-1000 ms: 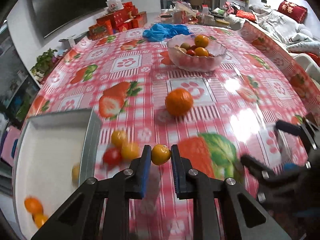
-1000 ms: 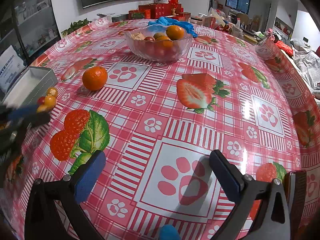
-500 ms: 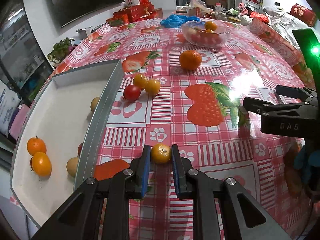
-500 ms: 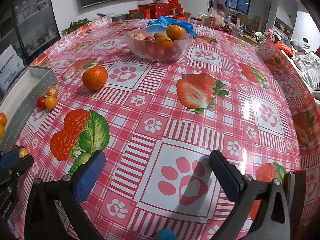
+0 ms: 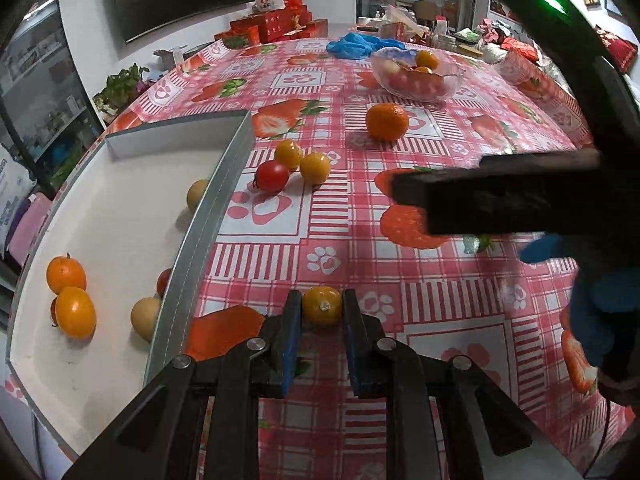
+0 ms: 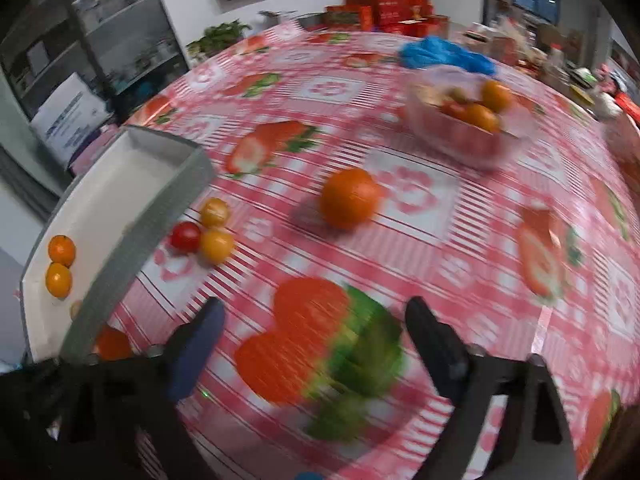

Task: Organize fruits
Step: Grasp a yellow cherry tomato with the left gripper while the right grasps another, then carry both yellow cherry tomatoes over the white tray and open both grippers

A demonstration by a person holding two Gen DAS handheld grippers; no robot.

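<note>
My left tongs (image 5: 321,322) are clamped on a small orange fruit (image 5: 322,305), and my right tongs (image 6: 314,336) stand wide apart with nothing between them.

The held fruit sits between the two blue pads (image 5: 289,332), above the red checked tablecloth (image 5: 360,240) and just to the right of the grey tray (image 5: 188,264). Inside this tray I see several fruits, two orange ones (image 5: 70,296) near its left side and pale ones (image 5: 145,316) against the right wall. Further on the cloth, beside the tray, three small fruits lie together: one red tomato (image 5: 272,176) touching two yellow ones (image 5: 315,168). Behind them a bigger mandarin (image 5: 387,121) lies alone. Farthest is the glass bowl (image 5: 418,74) with more fruits, and a blue bag (image 5: 356,45) behind it. The right wrist view is blurred.
</note>
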